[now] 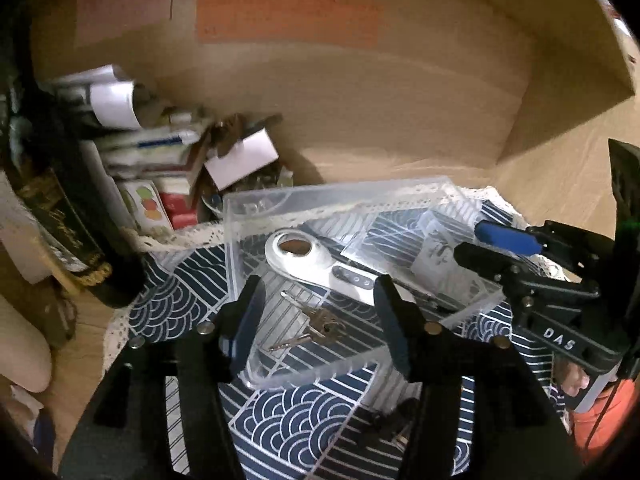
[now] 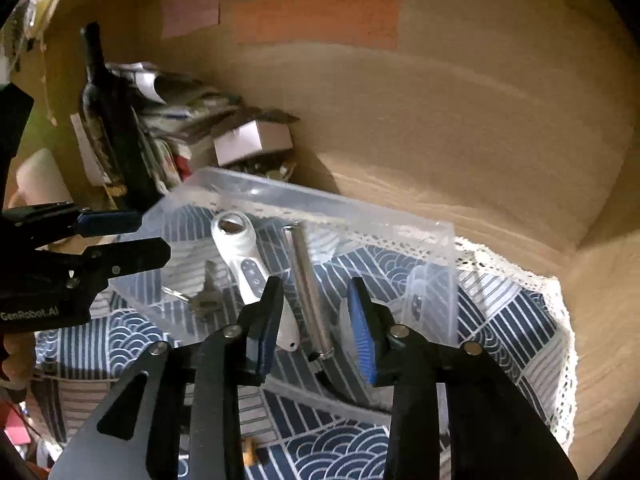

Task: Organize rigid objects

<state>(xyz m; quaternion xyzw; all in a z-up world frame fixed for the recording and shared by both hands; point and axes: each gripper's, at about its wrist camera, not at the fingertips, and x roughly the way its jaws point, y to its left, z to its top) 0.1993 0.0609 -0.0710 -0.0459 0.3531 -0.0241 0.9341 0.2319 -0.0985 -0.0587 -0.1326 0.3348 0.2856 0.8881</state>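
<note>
Clear plastic bin on patterned cloth: stiff, light keys and metal rod inside, graspable mid-shaft. Left gripper half-open, right gripper slightly parted; both empty.

Wooden desk alcove, dim warm lighting.
Back panel carries coloured paper notes; a patterned cloth covers the surface.
</note>
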